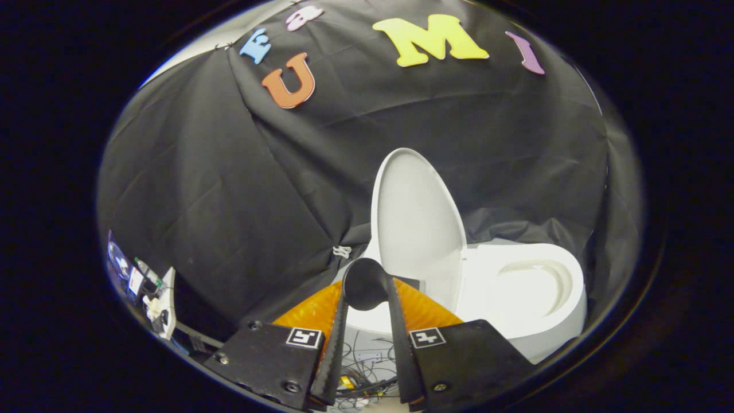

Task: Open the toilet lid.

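white toilet lid (pixel 416 218), black-orange claw (pixel 366 287)

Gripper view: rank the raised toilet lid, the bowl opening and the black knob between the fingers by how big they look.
1. Toilet lid, standing upright
2. Bowl opening
3. Black knob, smallest though nearest the camera, between the gripper fingers.

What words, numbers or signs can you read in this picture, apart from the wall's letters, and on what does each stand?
No words or numbers can be read.
Gripper: two square black-and-white marker patterns, no letters; the raised toilet lid stands beyond its jaws.
Clutter beside the gripper: labels too small to read.
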{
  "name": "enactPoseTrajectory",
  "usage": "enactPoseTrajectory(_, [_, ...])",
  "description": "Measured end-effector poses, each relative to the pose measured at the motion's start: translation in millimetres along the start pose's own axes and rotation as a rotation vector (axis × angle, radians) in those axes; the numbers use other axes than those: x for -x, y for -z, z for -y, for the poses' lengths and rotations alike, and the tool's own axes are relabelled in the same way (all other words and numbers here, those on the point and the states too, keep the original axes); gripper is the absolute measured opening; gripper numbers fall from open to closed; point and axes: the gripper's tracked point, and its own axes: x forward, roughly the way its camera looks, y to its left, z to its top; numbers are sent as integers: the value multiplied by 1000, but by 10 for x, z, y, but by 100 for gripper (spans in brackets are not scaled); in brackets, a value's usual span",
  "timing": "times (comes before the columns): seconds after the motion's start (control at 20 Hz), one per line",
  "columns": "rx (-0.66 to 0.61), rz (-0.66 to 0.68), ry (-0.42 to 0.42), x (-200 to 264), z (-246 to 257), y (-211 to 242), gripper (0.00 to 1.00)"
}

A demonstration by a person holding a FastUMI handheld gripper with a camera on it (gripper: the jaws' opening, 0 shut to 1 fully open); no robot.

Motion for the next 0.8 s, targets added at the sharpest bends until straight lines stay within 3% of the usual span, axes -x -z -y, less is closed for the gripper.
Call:
enactPoseTrajectory(0.2, [12, 41, -12, 183, 61, -39, 49])
enactPoseTrajectory(0.4, [5, 98, -21, 406, 228, -79, 72])
enactPoseTrajectory(0.65, [-10, 180, 27, 631, 705, -96, 92])
enactPoseTrajectory(0.8, [25, 239, 41, 823, 880, -131, 92])
